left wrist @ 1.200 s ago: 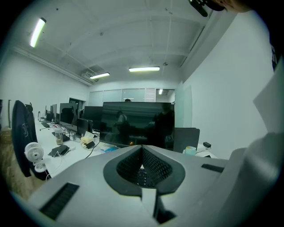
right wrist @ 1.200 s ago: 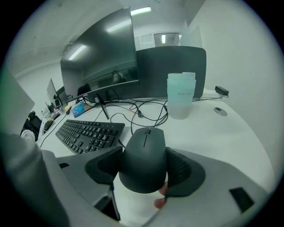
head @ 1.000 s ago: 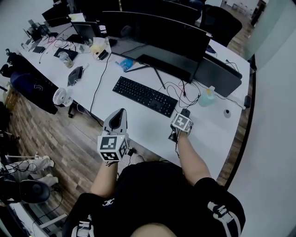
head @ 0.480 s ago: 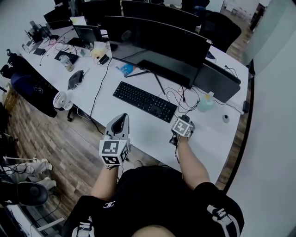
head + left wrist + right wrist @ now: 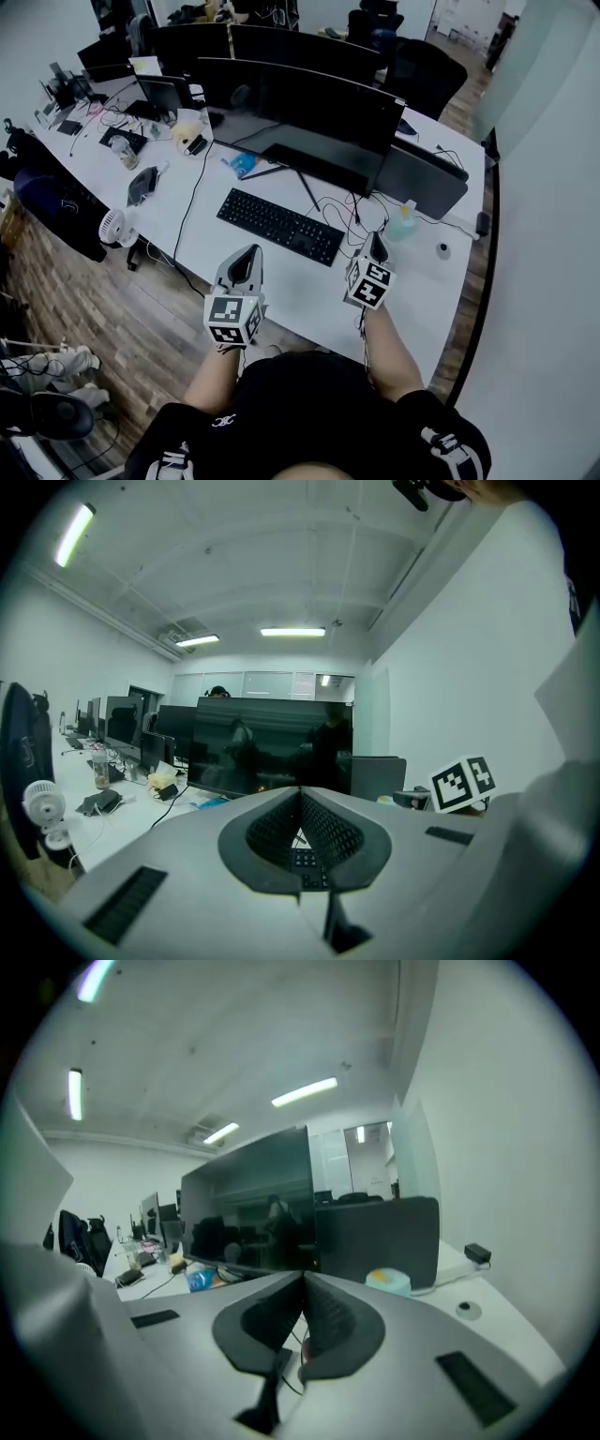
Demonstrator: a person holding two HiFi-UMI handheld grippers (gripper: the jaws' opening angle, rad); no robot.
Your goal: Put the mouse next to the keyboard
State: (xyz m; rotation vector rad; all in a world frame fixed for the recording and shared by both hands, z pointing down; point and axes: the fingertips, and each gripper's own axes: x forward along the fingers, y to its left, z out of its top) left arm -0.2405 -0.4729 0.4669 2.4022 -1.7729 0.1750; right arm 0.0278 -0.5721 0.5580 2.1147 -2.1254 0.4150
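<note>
The mouse cannot be told apart in any view; only a small dark shape is glimpsed beneath the right gripper. That gripper is held just right of the long black keyboard, jaws pressed together on nothing. The left gripper is poised at the front edge, likewise clenched and empty. Tangled black cables and a pale teal bottle are seen behind, on the long white desk before wide dark monitors; wooden flooring lies below.

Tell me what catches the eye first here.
A wide dark monitor spans the back of the desk, with a black keyboard before it. Nearer, the left tongs and right tongs hang over the desk, both empty: the left shut, the right closing.
</note>
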